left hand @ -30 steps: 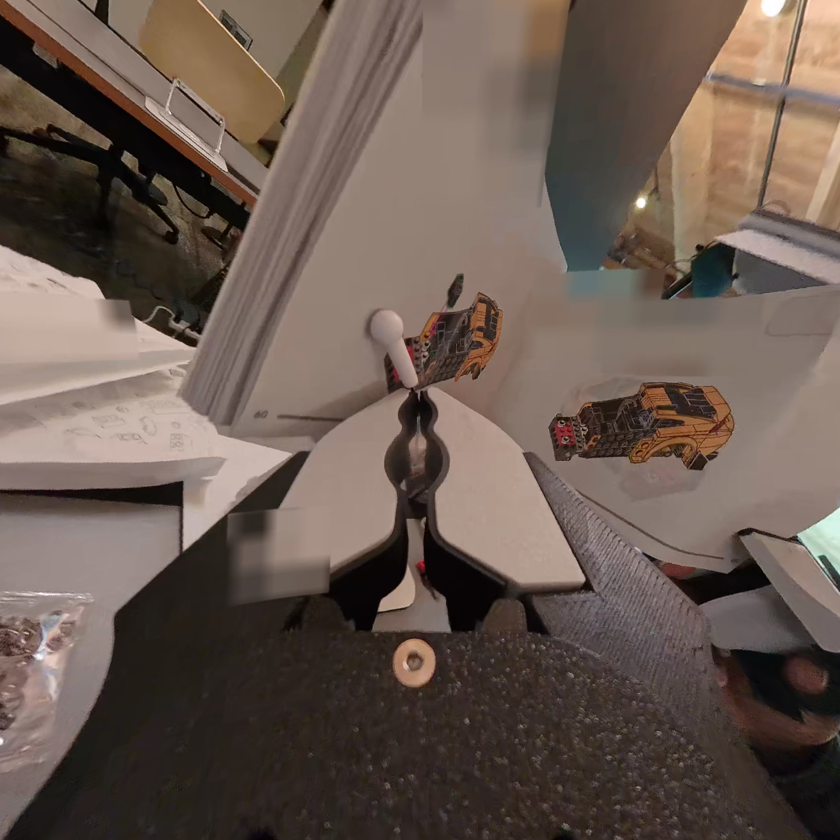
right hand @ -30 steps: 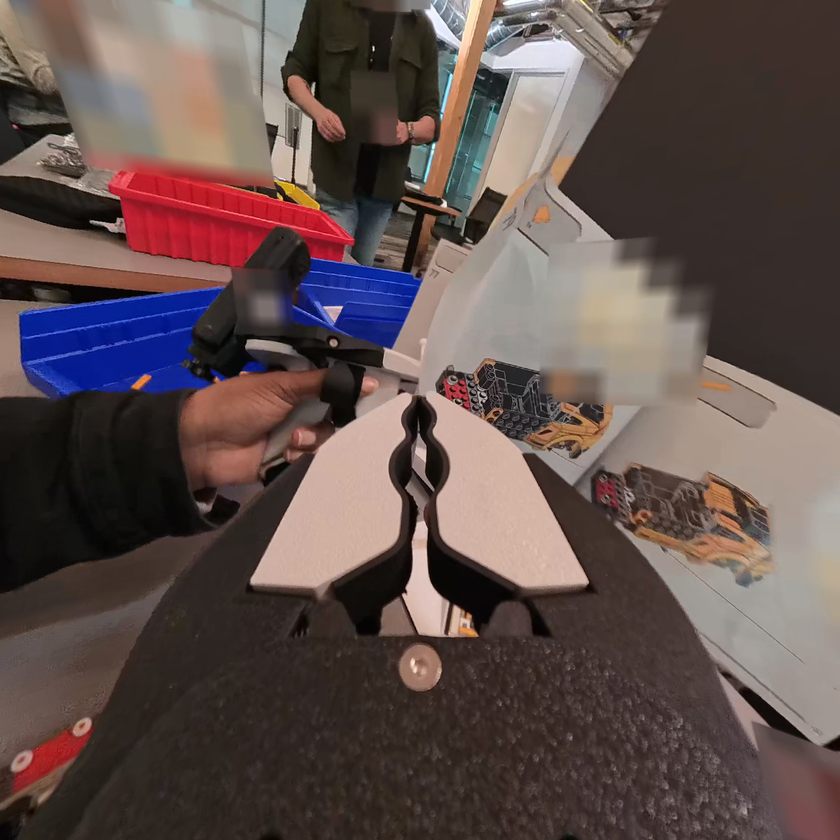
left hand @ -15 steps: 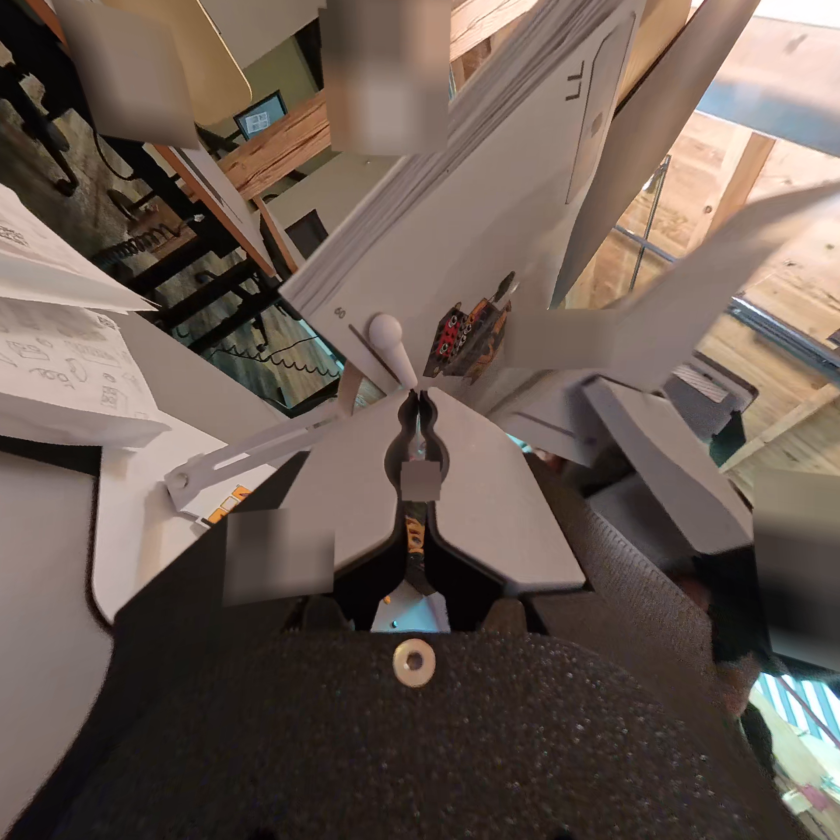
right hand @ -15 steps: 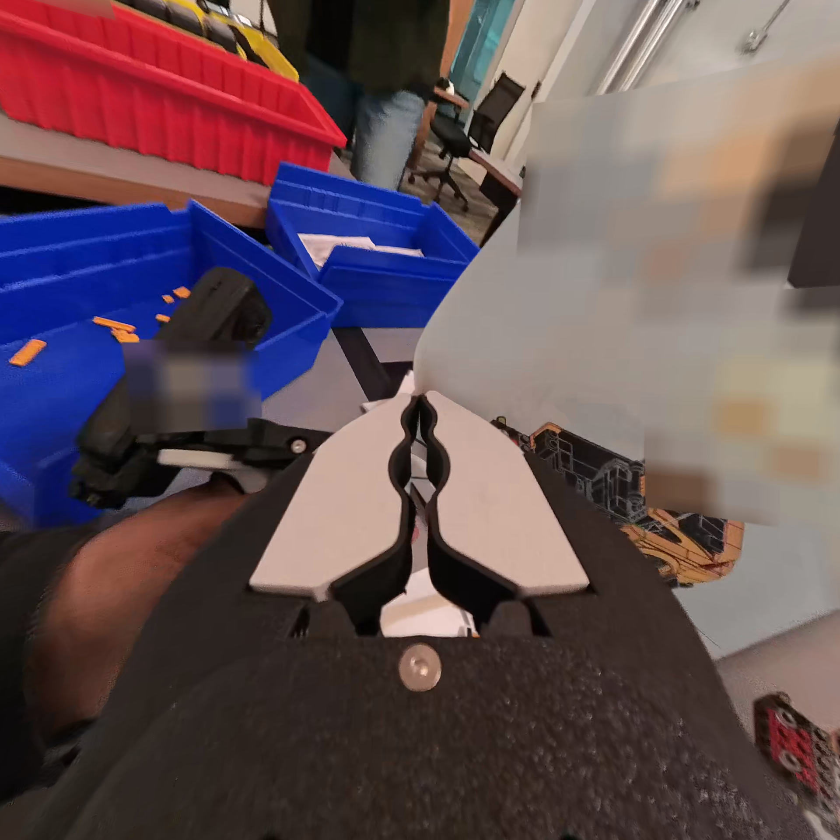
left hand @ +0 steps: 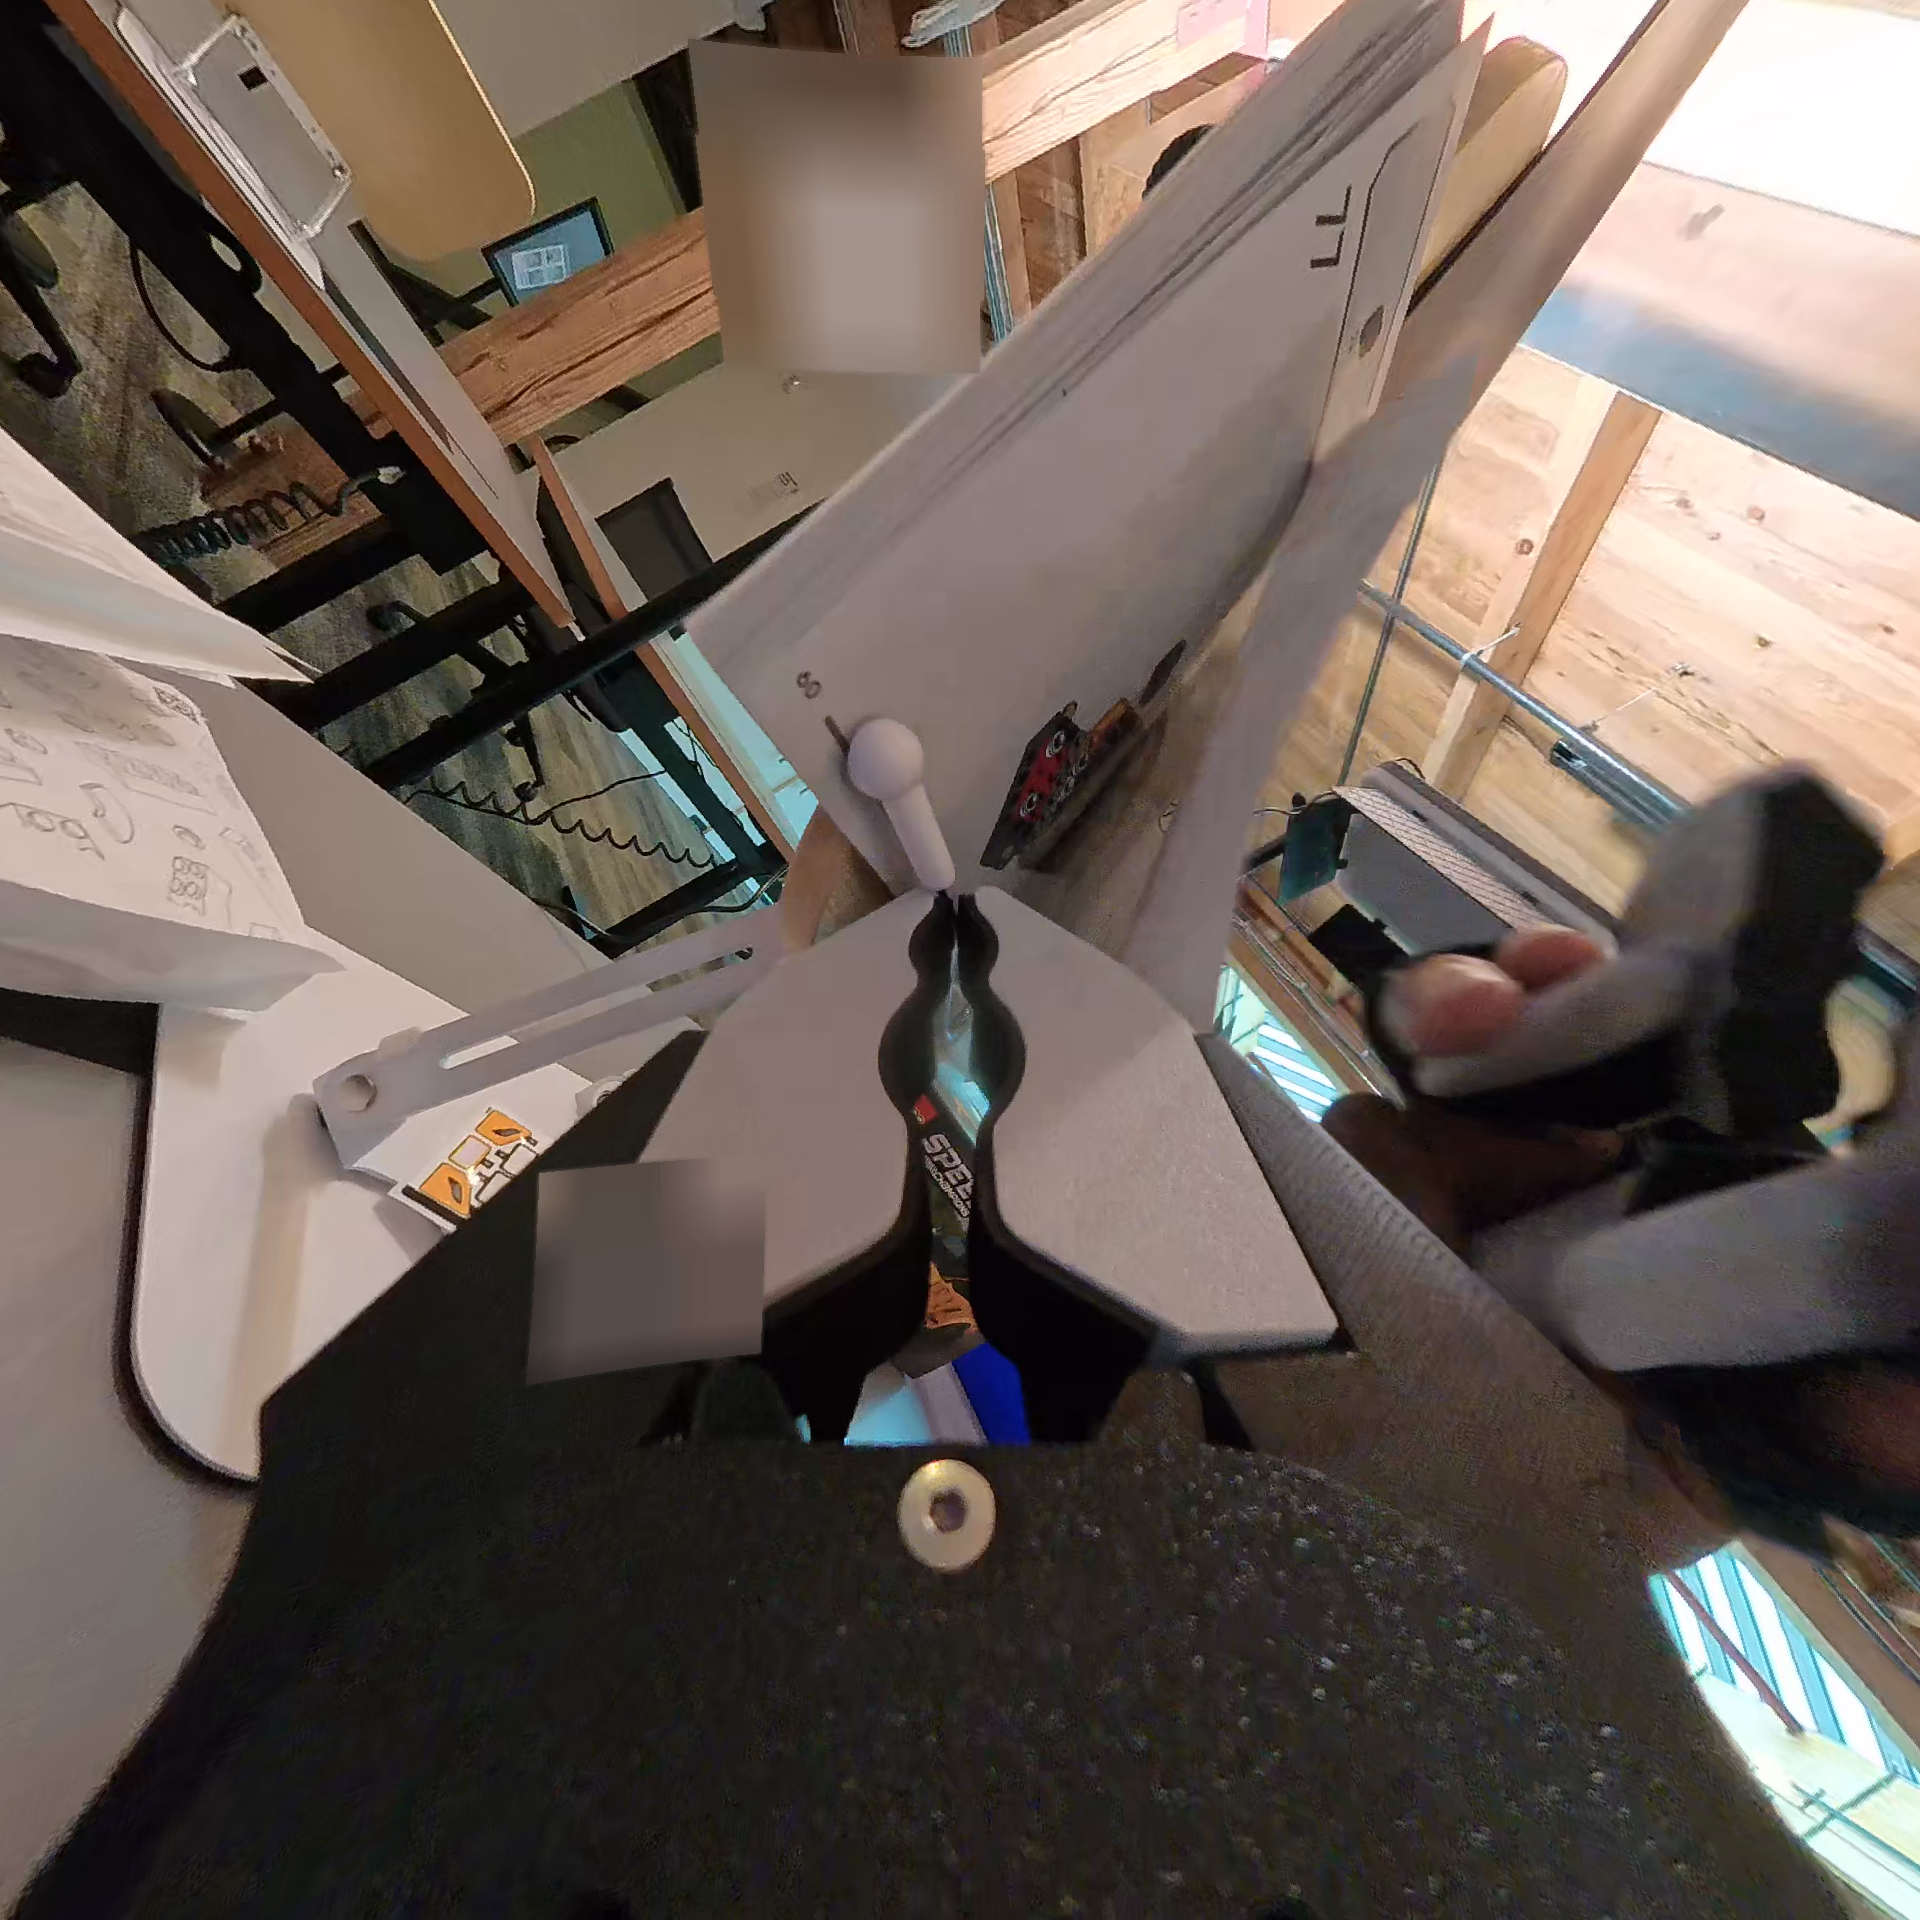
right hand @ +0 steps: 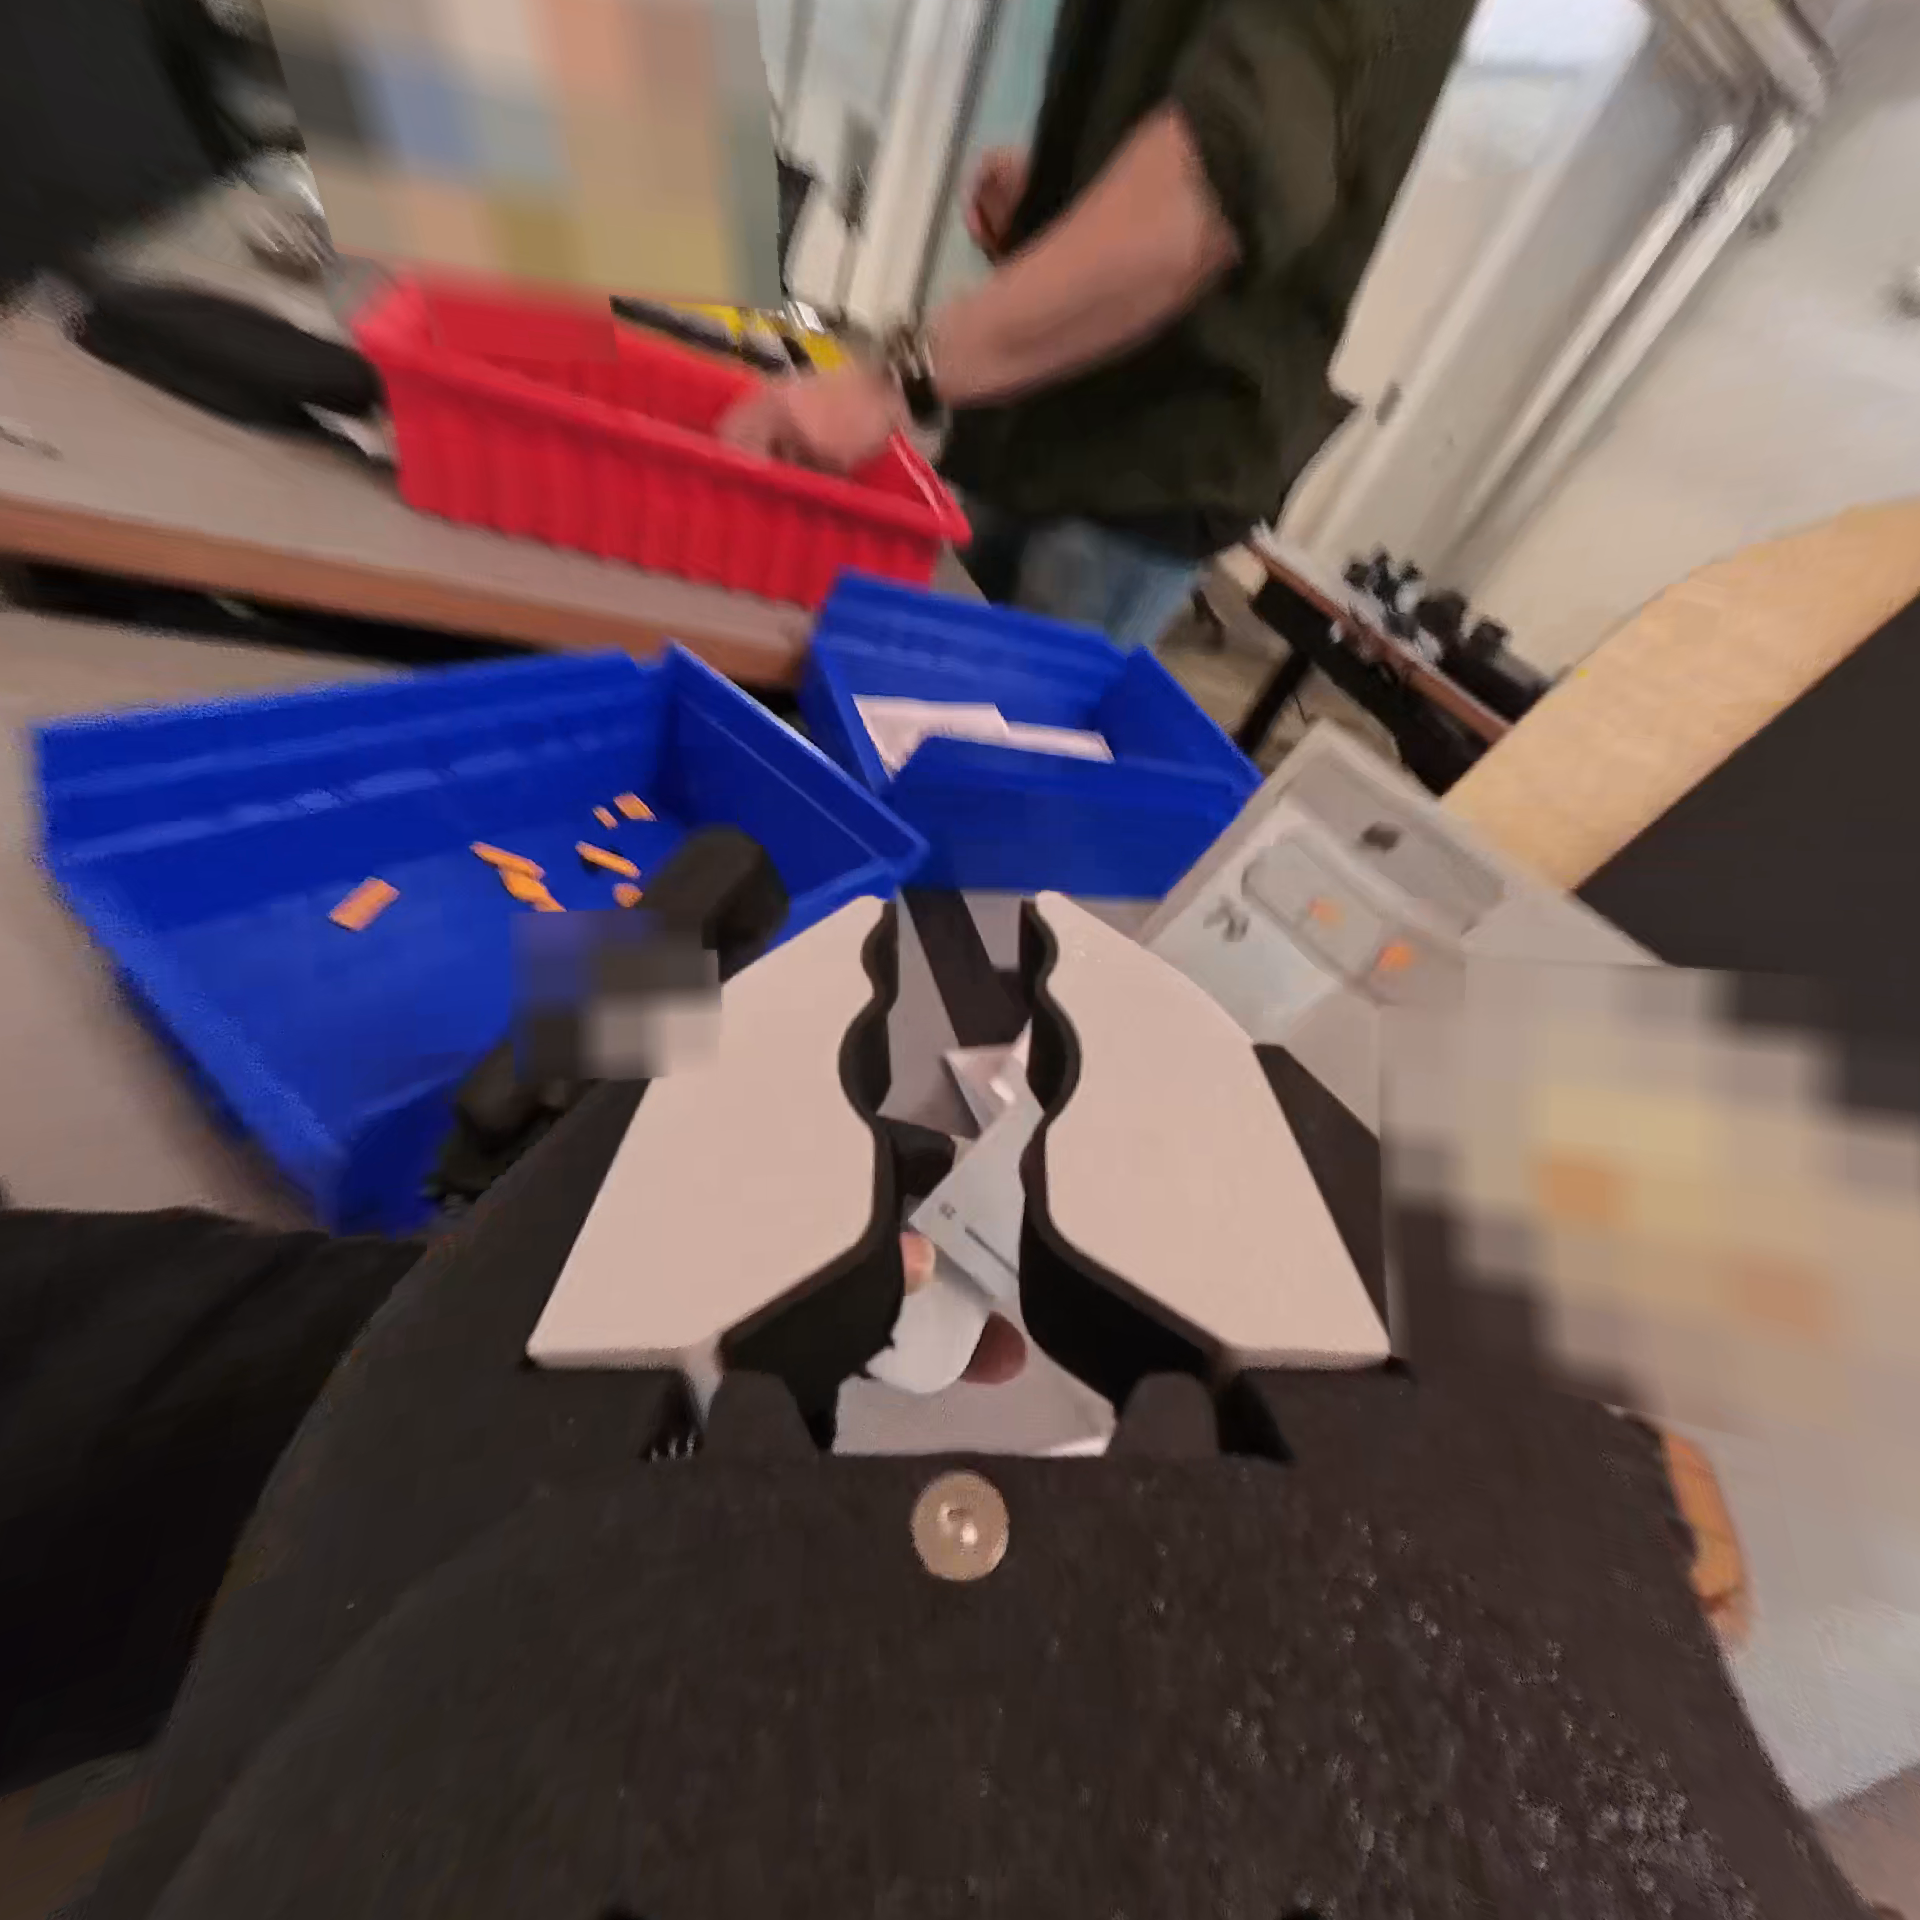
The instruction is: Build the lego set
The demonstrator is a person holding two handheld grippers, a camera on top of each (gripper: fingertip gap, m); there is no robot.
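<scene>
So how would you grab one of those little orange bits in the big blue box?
Probably from straight above. Each orange piece lies flat on the floor of the blue bin, whose tall walls block a sideways reach. Pinch across its two long edges, the narrow way, since it looks thin and longer than wide.

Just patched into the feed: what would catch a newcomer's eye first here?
The thick instruction booklet held up and fanned open, filling the left wrist view, with the left gripper clamped on its lower edge. In the right wrist view, two blue bins and a red bin beyond the open right gripper.
</scene>
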